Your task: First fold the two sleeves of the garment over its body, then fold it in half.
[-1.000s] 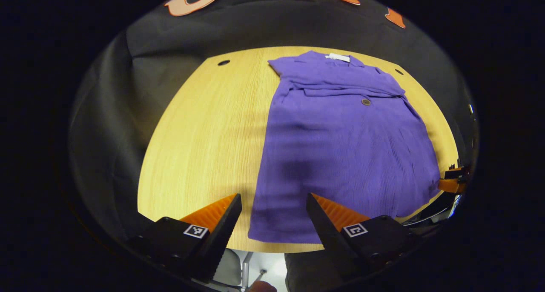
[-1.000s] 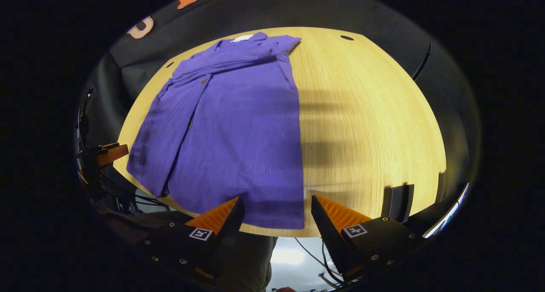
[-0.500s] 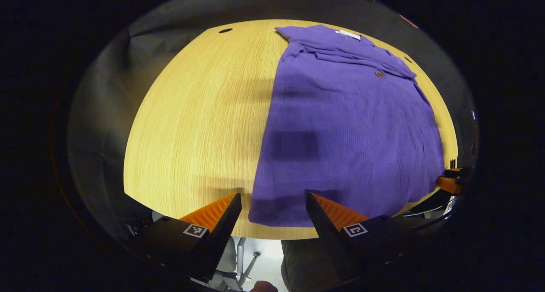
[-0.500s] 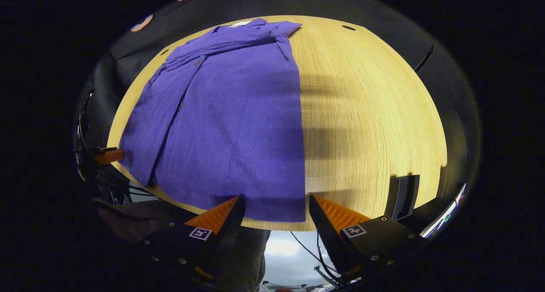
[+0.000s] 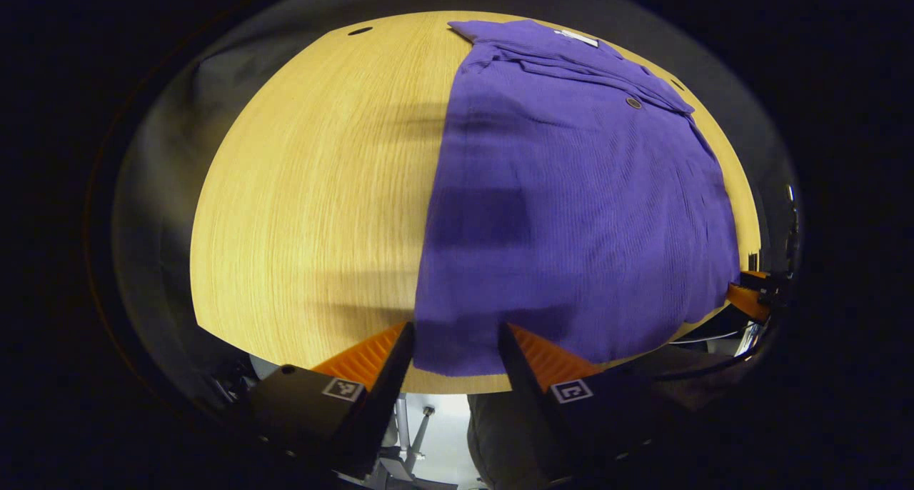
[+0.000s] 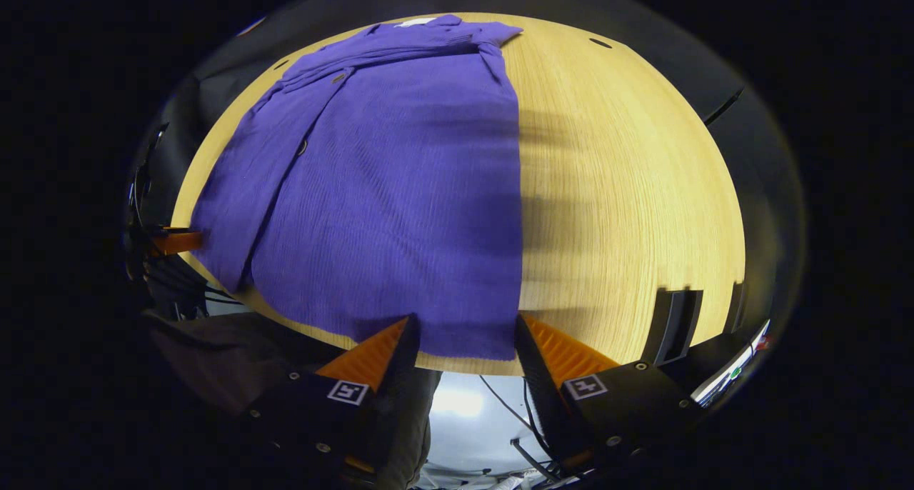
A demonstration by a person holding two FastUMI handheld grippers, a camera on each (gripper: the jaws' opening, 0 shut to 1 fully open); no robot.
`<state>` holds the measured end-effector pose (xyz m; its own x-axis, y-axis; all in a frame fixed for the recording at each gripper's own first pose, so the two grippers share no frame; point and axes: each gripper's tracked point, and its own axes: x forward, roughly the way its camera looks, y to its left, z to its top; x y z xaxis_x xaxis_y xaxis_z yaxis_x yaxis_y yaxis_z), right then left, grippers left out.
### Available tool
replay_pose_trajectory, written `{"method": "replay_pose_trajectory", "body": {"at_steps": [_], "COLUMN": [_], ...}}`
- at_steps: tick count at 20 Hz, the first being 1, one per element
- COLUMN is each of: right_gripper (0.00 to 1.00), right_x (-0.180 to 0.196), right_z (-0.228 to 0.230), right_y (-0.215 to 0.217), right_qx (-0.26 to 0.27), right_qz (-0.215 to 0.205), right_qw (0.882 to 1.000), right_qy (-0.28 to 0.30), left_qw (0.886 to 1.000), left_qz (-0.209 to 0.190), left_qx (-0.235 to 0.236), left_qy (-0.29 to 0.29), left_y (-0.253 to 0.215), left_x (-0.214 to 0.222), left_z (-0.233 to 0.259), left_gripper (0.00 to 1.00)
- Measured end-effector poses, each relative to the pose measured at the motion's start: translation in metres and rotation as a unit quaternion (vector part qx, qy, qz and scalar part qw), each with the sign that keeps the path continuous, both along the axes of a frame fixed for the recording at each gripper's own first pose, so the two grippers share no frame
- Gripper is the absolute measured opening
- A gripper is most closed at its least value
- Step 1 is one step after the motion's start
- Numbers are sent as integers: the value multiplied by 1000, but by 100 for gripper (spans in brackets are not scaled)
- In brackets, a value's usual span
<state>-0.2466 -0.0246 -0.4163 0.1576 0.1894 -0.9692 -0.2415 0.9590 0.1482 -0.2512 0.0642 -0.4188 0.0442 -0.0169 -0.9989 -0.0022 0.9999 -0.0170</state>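
1. I see the purple garment lying flat on the desk, collar at the far edge, hem at the near edge; both sleeves look already folded across the body near the collar, so I judge the half-fold is the step in hand
2. My left gripper is spread, its fingers straddling the hem's left corner at the desk's near edge; nothing is pinched yet
3. My right gripper is likewise spread, framing the hem's right corner at that same edge
4. I want each lower finger to slide under the cloth at the desk's lip and the upper one on top, then close on both layers of fabric, not just the top one
5. I'd close both claws together, lift the hem only enough to clear, and carry it towards the collar evenly
6. Risk as I judge it: one corner slipping out, or the tucked sleeves dragging loose if I lift too high
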Motion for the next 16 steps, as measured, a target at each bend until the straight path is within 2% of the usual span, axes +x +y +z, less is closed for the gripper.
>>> {"method": "replay_pose_trajectory", "body": {"at_steps": [1,2,3,4,5,6,7,8,12,16], "right_gripper": [80,65,58,39,31,22,19,14,10,10], "right_x": [-2,-4,-4,-7,-7,-8,-7,-5,6,28], "right_z": [1,1,1,1,1,3,4,5,21,57], "right_y": [3,4,7,10,14,17,19,20,25,36], "right_qx": [2,3,7,16,28,37,40,41,53,74], "right_qz": [-1,-4,-7,-14,-26,-42,-55,-63,-98,-129], "right_qw": [1000,1000,1000,1000,999,998,997,996,993,989], "right_qy": [6,8,11,18,27,35,41,42,32,9], "left_qw": [1000,1000,1000,1000,999,999,998,998,998,996], "left_qz": [-4,-7,2,11,16,25,36,39,16,-22], "left_qx": [0,-9,-15,-16,-19,-25,-30,-37,-56,-81], "left_qy": [2,6,8,17,23,29,32,37,40,25], "left_y": [-4,-10,-13,-14,-14,-13,-14,-15,-16,-18], "left_x": [1,1,5,2,2,2,3,2,8,34], "left_z": [1,2,1,0,0,0,0,2,18,49], "left_gripper": [66,52,46,27,23,23,22,13,14,13]}}
